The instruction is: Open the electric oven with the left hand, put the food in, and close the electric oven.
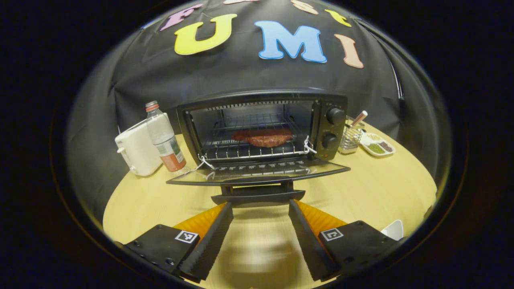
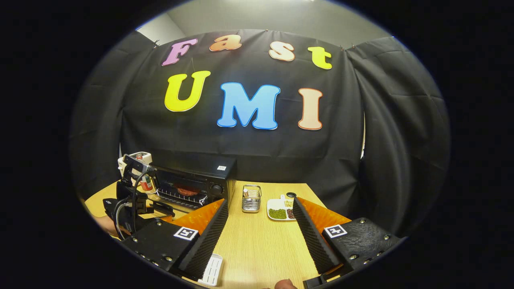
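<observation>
A: Status of the oven [image 1: 261, 128]?
B: It stands on the table [image 1: 381, 188], door [image 1: 257, 170] folded down flat. The food [image 1: 263, 137], a reddish patty, lies on the rack inside.

A: Left tongs [image 1: 260, 202]?
B: Apart, directly in front of the oven, tips at the ends of the door handle [image 1: 259, 196], not clamping it.

A: Right tongs [image 2: 260, 204]?
B: Apart, holding nothing, well to the right of the oven.

A: Beside the oven?
B: Bottle [image 1: 164, 138] left, wire basket [image 1: 351, 138] right.

The right gripper [image 2: 260, 216] hangs with fingers spread above the pale wooden table [image 2: 257, 245]. Left of a small wire basket [image 2: 251, 198] stands the black electric oven [image 2: 192, 182], door down, reddish food [image 2: 187, 191] inside.
</observation>
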Available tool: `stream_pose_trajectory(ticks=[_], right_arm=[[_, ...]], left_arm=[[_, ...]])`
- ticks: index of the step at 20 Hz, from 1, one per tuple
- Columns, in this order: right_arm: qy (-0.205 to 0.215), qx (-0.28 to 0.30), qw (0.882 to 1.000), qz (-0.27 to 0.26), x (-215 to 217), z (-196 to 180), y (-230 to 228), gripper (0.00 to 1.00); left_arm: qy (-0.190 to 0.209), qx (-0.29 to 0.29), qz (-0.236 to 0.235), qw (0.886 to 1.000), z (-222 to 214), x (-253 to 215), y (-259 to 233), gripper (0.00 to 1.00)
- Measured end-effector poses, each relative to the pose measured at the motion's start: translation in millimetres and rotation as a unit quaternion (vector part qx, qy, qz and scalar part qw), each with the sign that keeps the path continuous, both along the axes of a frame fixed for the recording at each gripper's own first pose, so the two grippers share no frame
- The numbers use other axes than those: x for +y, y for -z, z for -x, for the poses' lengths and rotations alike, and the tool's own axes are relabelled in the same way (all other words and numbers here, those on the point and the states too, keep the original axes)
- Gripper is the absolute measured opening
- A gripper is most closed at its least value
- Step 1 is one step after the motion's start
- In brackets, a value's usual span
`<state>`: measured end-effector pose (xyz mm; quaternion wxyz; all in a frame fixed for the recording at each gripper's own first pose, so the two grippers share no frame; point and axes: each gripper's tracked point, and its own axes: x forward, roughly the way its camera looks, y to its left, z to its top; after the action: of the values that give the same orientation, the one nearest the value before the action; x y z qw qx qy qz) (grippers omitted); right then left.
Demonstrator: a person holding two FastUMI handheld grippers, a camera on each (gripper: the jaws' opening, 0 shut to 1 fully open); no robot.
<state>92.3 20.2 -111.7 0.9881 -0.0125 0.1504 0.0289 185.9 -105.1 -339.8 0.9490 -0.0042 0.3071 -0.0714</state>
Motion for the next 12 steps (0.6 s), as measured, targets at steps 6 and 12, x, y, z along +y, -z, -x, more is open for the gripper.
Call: stream_pose_trajectory(ticks=[6,12], right_arm=[[0.005,0.000,1.000,-0.006,-1,0,-1,0.98],[0.006,-0.001,1.000,0.007,0,0,1,0.98]], left_arm=[[0.000,-0.013,0.001,1.000,-3,0,-20,0.99],[-0.001,-0.026,0.003,1.000,-11,2,-34,0.99]])
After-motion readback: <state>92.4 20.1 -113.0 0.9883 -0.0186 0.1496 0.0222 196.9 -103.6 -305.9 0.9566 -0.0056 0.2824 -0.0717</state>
